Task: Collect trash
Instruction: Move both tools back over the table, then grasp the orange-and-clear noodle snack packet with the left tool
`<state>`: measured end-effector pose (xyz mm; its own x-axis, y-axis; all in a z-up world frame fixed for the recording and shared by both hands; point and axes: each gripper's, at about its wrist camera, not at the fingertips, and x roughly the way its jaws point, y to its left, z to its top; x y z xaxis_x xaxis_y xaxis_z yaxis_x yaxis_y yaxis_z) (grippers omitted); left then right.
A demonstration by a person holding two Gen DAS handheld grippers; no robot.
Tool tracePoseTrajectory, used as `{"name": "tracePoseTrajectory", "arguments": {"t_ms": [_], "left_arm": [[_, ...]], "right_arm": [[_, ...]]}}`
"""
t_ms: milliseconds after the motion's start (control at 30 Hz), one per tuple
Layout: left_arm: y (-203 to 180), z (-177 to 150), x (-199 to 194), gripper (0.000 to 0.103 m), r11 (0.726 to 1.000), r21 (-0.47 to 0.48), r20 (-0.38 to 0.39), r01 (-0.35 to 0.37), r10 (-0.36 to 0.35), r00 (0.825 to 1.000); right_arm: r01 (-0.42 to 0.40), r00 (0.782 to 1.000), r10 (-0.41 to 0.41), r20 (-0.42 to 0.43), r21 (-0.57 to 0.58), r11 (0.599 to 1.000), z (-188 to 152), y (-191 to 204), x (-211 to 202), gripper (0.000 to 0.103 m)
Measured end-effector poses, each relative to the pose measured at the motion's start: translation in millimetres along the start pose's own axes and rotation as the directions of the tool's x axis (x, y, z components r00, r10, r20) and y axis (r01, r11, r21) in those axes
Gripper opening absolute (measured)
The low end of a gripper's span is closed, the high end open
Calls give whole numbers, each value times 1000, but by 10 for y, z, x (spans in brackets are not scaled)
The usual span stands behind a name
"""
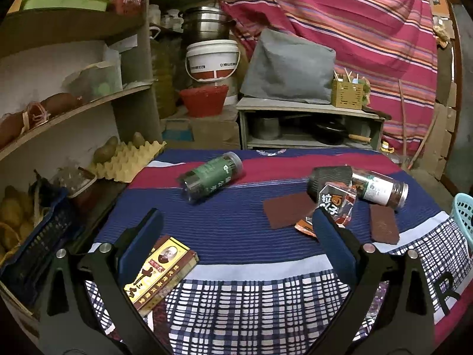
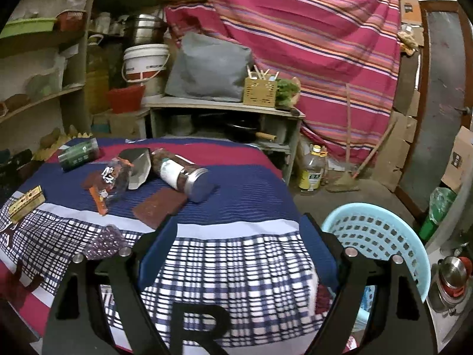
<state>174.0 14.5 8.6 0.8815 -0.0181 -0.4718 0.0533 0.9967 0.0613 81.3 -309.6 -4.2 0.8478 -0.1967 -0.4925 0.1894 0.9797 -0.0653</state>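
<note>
Nearest the left wrist camera, the left gripper [image 1: 236, 230] hovers over the striped tablecloth [image 1: 236, 266] with its jaws apart and nothing between them, a yellow and red box [image 1: 159, 272] lying just beside its left finger. Left to right from that box lie a green-labelled jar [image 1: 211, 176] on its side, a brown pad [image 1: 288, 210], a crumpled clear wrapper [image 1: 337, 204] and a white-labelled jar [image 1: 381, 189]. Right of it all, the right gripper [image 2: 239, 242] stands wide and empty, beside a light blue basket [image 2: 381, 233].
</note>
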Motion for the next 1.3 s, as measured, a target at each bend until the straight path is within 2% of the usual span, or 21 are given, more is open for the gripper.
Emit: {"name": "tracePoseTrajectory", "arguments": {"t_ms": [300,567,800,1067,1167,1233,1267,1300], "left_arm": [[-47,-17,179,98,999,-8,-24,38,-38,999],[-273,-49,475,98,993,-23,-82,116,-117,990],[-740,-80,759,98,982,42,-145,186,-178,973],[-1137,-132,1018,97,975,125,-199,185,-158,967],[-1143,-173,1121,83,973,134,-230,187,-153,961],[-1082,-176,1166,65,972,108,-255,211,-178,951],[-1054,-176,1171,61,972,99,-259,214,-183,949],[-1032,-175,1170,53,972,96,-258,215,-185,948]], "right_arm": [[-25,1000,25,7,14,1000,228,179,127,83],[-26,1000,26,-8,6,1000,293,286,296,83],[-16,998,17,-60,22,1000,223,224,522,83],[-13,995,16,-95,28,1000,181,164,681,83],[-16,994,19,-106,35,999,174,159,726,83],[-17,993,21,-112,34,999,170,175,752,83],[-18,993,21,-115,34,999,167,187,762,83],[-20,992,24,-120,34,999,165,208,774,83]]}}
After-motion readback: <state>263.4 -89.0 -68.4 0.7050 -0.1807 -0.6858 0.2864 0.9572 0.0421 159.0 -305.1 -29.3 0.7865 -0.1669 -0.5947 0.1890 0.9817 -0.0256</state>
